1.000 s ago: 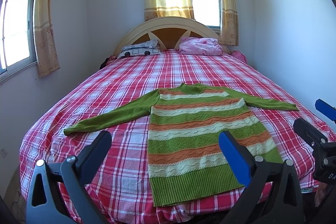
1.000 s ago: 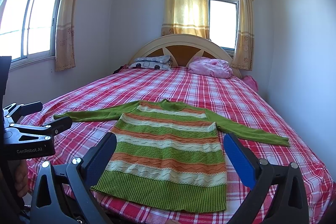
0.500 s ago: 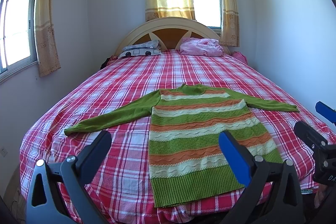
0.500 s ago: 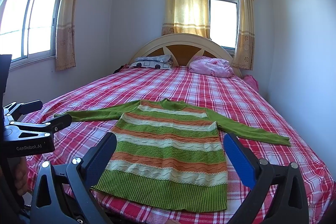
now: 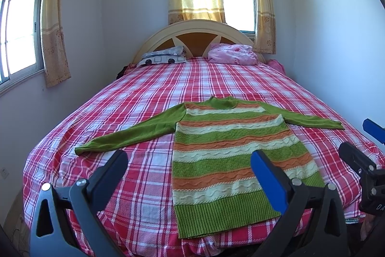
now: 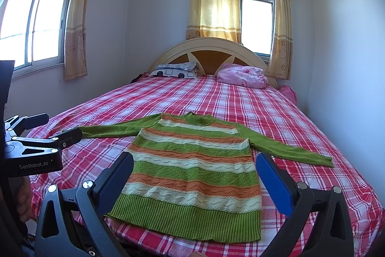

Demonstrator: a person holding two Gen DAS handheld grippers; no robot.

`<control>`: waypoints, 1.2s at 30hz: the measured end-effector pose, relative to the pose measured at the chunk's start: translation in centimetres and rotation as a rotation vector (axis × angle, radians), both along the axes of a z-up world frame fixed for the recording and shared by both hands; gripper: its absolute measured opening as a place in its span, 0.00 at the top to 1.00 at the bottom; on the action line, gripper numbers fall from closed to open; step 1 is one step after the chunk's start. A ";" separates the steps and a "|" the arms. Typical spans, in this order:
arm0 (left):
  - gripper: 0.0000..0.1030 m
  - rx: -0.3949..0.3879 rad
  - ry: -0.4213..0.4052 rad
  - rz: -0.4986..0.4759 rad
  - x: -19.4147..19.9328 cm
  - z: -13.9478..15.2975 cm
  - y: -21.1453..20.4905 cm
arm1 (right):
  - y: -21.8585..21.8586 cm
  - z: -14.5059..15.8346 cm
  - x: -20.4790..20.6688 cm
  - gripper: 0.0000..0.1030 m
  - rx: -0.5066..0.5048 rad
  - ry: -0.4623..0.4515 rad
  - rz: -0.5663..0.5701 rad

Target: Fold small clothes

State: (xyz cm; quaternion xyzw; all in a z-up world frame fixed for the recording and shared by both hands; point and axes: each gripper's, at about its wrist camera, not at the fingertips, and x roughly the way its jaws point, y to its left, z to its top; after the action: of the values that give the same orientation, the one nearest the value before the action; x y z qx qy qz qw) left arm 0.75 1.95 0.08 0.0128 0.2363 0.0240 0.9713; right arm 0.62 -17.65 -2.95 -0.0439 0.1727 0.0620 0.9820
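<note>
A bed (image 5: 149, 98) with a red, pink and white checked sheet fills the room, its curved headboard (image 5: 199, 37) against the far wall. One sweater (image 5: 231, 151) lies flat on it, face up, at the foot end and a little toward the right edge. It is striped green, orange and cream, with plain green sleeves. Its ribbed hem sits along the foot edge and its collar points toward the headboard. Both sleeves are spread straight out to the sides, one toward the left edge, one toward the right.

Nothing is folded yet. The left gripper (image 5: 187, 160) and right gripper (image 6: 195, 163) both hover over the foot edge, jaws spread wide and empty, touching no cloth.

The likely first step is to bring a sleeve across the body. To do it well, pinch the cuff only, lift it just clear of the sheet, and lay it straight over the chest. The knit looks soft and stretchy, so dragging it could skew the stripes.

Counted: one bed, one sweater with two sleeves, two windows, two pillows by the headboard, two grippers.
</note>
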 end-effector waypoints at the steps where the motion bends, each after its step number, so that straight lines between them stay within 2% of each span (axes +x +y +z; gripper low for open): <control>1: 0.00 0.001 -0.001 0.001 0.0 0.0 0.0 | 0.0 0.0 0.0 0.01 0.000 0.000 0.000; 19: 0.00 0.002 0.006 0.012 0.3 -0.2 0.4 | 0.2 -0.4 0.0 0.01 -0.002 0.008 0.002; 36: 0.00 0.049 0.045 0.049 3.6 -2.2 1.1 | -0.9 -2.6 2.8 0.01 -0.010 0.072 0.004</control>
State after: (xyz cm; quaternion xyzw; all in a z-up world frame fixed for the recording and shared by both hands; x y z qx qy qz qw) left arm 4.39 3.06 -2.13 0.0313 0.2575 0.0533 0.9643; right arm 3.43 -18.51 -5.52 -0.0466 0.2083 0.0644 0.9748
